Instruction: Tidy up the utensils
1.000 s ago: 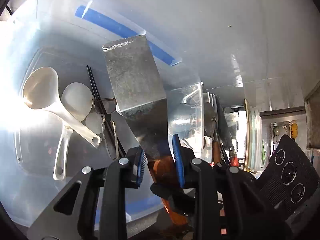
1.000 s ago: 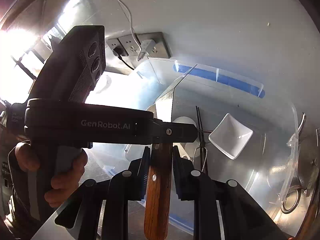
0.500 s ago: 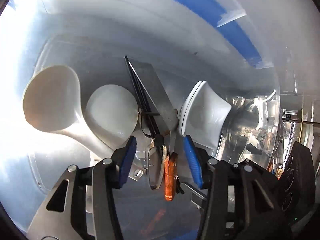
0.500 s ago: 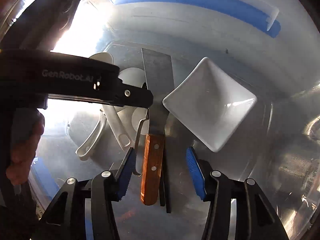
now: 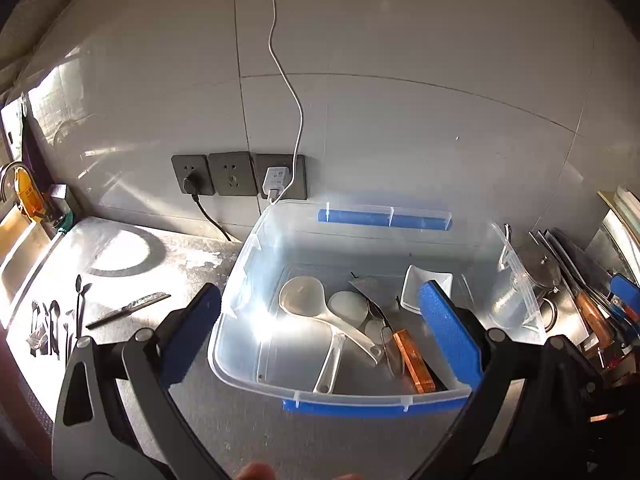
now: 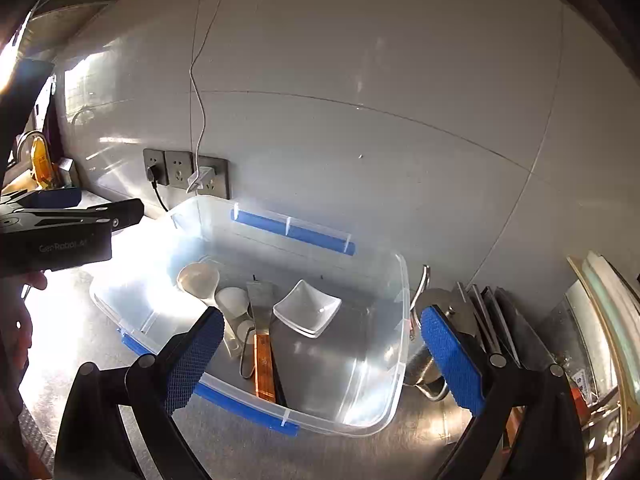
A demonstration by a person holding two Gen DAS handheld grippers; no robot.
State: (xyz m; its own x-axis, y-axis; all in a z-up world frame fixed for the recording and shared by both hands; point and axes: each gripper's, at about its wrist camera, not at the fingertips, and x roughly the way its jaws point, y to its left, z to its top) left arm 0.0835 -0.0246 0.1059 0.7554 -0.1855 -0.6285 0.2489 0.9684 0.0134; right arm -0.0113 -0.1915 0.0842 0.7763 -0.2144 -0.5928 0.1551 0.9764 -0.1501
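Observation:
A cleaver with a wooden handle [image 5: 412, 364] [image 6: 264, 368] lies free on the floor of a clear plastic bin [image 5: 236, 276] [image 6: 404, 320] with blue latches. Beside it in the bin are a white ladle [image 5: 304, 298], smaller white spoons, dark chopsticks and a square white dish [image 6: 308, 308]. My left gripper [image 5: 320, 312] hangs above the bin's front rim, jaws opening wide, nothing between them. My right gripper [image 6: 324, 328] is likewise back from the bin, jaws opening, holding nothing. A knife [image 5: 128, 310] and several spoons and forks [image 5: 52, 320] lie on the counter to the left.
Wall sockets [image 5: 232, 174] with a plugged charger and white cable sit behind the bin. Pot lids and pans [image 6: 480, 312] lean at the right. A sink with a tap [image 5: 12, 176] is at far left. A person's hand [image 6: 34, 280] holds the left tool.
Both grippers let go of the cleaver, which now rests in the bin, and opened wide. Both pulled up and back out of the bin.

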